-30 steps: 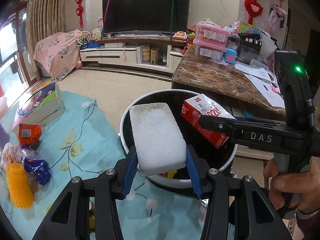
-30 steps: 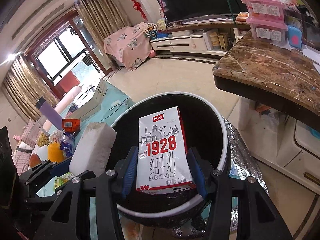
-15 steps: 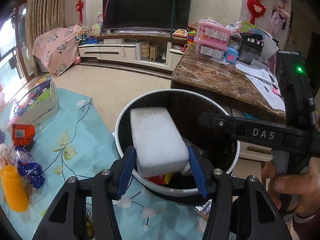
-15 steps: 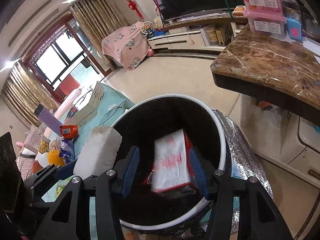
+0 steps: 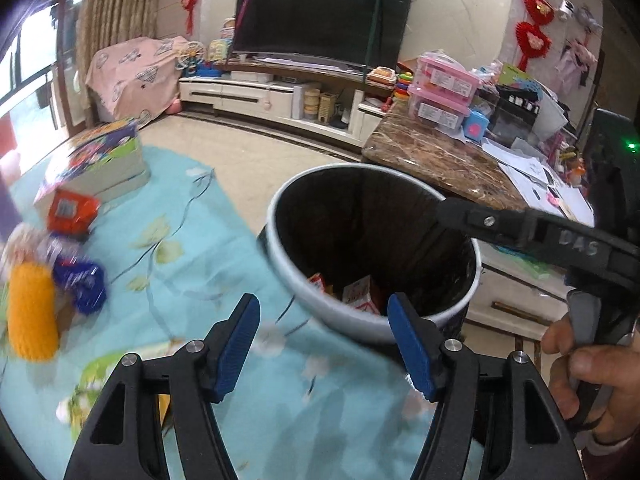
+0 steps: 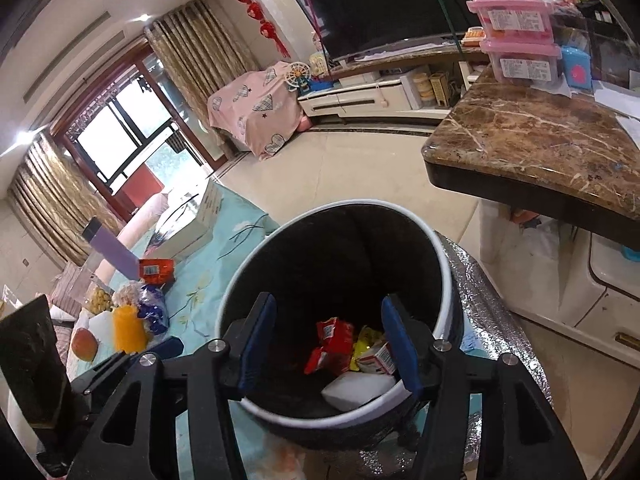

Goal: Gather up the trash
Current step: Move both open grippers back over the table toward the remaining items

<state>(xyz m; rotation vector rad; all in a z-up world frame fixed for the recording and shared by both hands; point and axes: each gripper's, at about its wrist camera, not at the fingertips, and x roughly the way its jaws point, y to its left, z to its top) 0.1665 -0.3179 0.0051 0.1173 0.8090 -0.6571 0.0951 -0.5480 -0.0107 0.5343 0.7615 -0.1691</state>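
Note:
A round trash bin with a white rim (image 5: pixel 280 256) (image 6: pixel 438 248) and black inside stands at the edge of the blue cloth. In the right wrist view a white foam block (image 6: pixel 356 388), a milk carton (image 6: pixel 378 358) and a red wrapper (image 6: pixel 330 344) lie at its bottom. My left gripper (image 5: pixel 322 344) is open and empty, just left of the bin's near rim. My right gripper (image 6: pixel 330 348) is open and empty above the bin's mouth; its finger also crosses the left wrist view (image 5: pixel 520 228).
On the blue flowered cloth (image 5: pixel 180 248) lie an orange foam net (image 5: pixel 30 316), a blue wrapper (image 5: pixel 80 284), a red packet (image 5: pixel 72 212) and a colourful box (image 5: pixel 96 160). A brown marble table (image 6: pixel 552 148) stands right of the bin.
My right gripper opened and the milk carton fell into the bin. Then my left gripper opened and the foam block dropped in. The left gripper has drawn back to the left.

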